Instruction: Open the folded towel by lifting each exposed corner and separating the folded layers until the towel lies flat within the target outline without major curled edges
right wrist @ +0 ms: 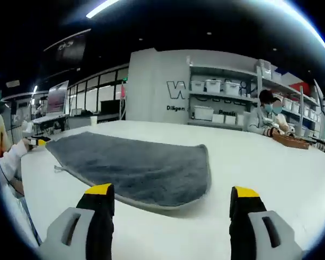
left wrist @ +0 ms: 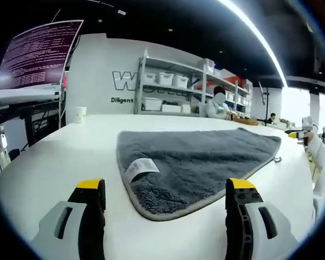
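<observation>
On the table (left wrist: 54, 157), the towel (left wrist: 200, 157) lies folded, untouched; left gripper (left wrist: 165, 203) and right gripper (right wrist: 170, 211) gape, empty.

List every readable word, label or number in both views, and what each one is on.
"Diligent": white back wall, black lettering, cut off by the shelving.
Large outlined "W": same wall, remainder hidden.
White care tag on grey plush towel: unreadable.
Purple-lit monitor: text too small.
</observation>
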A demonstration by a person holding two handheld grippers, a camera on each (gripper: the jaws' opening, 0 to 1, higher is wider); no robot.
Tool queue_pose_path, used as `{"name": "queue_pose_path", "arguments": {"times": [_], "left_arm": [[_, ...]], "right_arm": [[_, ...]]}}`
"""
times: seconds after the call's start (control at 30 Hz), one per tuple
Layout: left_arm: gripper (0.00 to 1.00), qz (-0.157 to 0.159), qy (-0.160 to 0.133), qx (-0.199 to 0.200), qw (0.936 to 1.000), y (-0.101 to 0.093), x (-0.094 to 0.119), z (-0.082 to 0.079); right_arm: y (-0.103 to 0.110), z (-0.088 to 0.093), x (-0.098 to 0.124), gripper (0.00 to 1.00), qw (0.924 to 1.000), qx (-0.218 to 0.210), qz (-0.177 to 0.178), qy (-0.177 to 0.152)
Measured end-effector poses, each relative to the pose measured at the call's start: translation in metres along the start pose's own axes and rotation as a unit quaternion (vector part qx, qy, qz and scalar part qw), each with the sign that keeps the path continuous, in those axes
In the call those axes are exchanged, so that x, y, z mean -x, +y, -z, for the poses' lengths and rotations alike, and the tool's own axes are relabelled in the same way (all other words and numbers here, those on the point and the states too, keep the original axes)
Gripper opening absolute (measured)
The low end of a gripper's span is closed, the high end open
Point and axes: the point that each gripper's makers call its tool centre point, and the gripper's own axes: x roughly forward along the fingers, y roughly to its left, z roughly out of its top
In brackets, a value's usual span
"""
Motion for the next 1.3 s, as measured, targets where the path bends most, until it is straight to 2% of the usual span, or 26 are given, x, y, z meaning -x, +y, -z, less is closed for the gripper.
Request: {"name": "queue_pose_path", "arguments": {"times": [0.1, 0.2, 0.43, 0.57, 0.73, 1.03, 1.17, 1.3], "left_arm": [[0.86, -0.014, 0.005, -0.001, 0.9999, 0.003, 0.001, 0.002], [0.78, -0.027, 0.004, 0.002, 0.9996, 0.006, 0.003, 0.003], [0.49, -0.051, -0.010, 0.020, 0.9984, 0.018, 0.011, 0.001], [0.31, -0.067, 0.002, 0.015, 0.9976, 0.022, 0.016, 0.005], [0.28, -0.078, 0.024, 0.006, 0.9966, 0.024, 0.017, 0.011], [0.12, -0.057, 0.035, -0.006, 0.9977, 0.016, 0.015, 0.014], [0.08, -0.064, 0.041, -0.016, 0.9970, 0.016, 0.017, 0.014], [0.08, -0.085, 0.047, -0.027, 0.9949, 0.020, 0.020, 0.014]], "right_arm": [[0.002, 0.001, 0.009, 0.87, 0.9997, -0.021, 0.001, -0.014], [0.004, 0.000, 0.018, 0.87, 0.9994, -0.023, 0.011, -0.023], [0.008, -0.006, 0.032, 0.85, 0.9992, -0.010, 0.016, -0.035], [0.008, -0.010, 0.038, 0.84, 0.9987, -0.010, 0.015, -0.048], [0.001, -0.011, 0.045, 0.83, 0.9985, -0.011, 0.022, -0.049], [0.001, -0.008, 0.042, 0.80, 0.9987, -0.016, 0.019, -0.044], [0.002, -0.006, 0.040, 0.79, 0.9990, -0.015, 0.017, -0.038], [0.000, -0.004, 0.039, 0.79, 0.9991, -0.012, 0.022, -0.033]]}}
